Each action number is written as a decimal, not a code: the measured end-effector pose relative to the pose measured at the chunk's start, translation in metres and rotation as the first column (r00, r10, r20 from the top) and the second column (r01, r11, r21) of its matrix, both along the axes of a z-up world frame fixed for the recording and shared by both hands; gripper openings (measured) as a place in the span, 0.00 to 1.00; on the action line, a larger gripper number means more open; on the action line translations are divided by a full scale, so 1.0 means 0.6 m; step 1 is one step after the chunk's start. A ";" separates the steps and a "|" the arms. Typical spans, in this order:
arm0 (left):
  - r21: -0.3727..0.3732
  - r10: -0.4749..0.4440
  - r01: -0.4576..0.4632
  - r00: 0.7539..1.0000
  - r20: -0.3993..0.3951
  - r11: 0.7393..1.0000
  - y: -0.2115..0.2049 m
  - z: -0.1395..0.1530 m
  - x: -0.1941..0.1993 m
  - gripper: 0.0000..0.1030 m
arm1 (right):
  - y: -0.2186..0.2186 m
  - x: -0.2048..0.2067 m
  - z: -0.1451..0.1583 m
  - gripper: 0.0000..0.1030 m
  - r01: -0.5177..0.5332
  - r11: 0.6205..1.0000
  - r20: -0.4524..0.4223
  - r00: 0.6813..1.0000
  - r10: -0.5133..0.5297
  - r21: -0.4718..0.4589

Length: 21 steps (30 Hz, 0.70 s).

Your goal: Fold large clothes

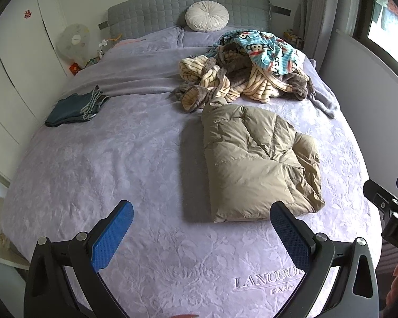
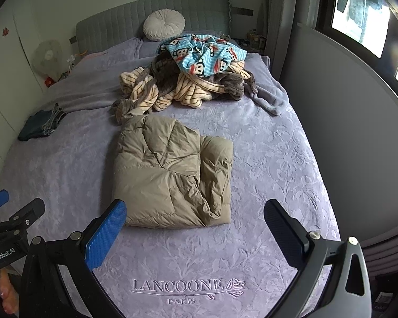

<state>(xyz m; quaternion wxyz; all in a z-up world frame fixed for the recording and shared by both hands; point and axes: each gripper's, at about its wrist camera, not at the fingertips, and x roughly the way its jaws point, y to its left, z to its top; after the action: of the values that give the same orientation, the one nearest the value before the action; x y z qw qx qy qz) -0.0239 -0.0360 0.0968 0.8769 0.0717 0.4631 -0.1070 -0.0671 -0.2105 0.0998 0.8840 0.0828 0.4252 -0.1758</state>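
Right wrist view: khaki quilted puffer jacket folded into a puffy, creased rectangle, lying mid lilac embossed bedspread, just below the heap of striped fleece clothes. Left gripper and right gripper both spread wide, empty, hovering short of the jacket

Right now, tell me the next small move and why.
Probably carry the folded jacket aside to the jeans: it looks fully folded, both grippers, left and right, are open and empty, and an unfolded pile waits behind it.
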 end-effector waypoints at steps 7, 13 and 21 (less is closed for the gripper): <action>0.000 0.003 -0.003 1.000 0.000 1.000 -0.003 -0.001 -0.002 1.00 | -0.003 0.001 -0.005 1.00 0.000 1.000 -0.004 1.000 0.000 -0.005; 0.001 0.003 -0.003 1.000 0.001 1.000 -0.005 -0.001 -0.001 1.00 | -0.009 0.001 -0.011 1.00 -0.002 1.000 -0.011 1.000 0.002 -0.005; 0.000 -0.002 0.002 1.000 -0.003 1.000 -0.007 -0.004 0.001 1.00 | -0.016 0.008 -0.013 1.00 -0.007 1.000 -0.017 1.000 0.007 -0.007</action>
<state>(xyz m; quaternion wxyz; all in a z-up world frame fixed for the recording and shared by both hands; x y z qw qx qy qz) -0.0231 -0.0399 0.0943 0.8761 0.0719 0.4643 -0.1079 -0.0625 -0.2199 0.0922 0.8813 0.0769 0.4322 -0.1748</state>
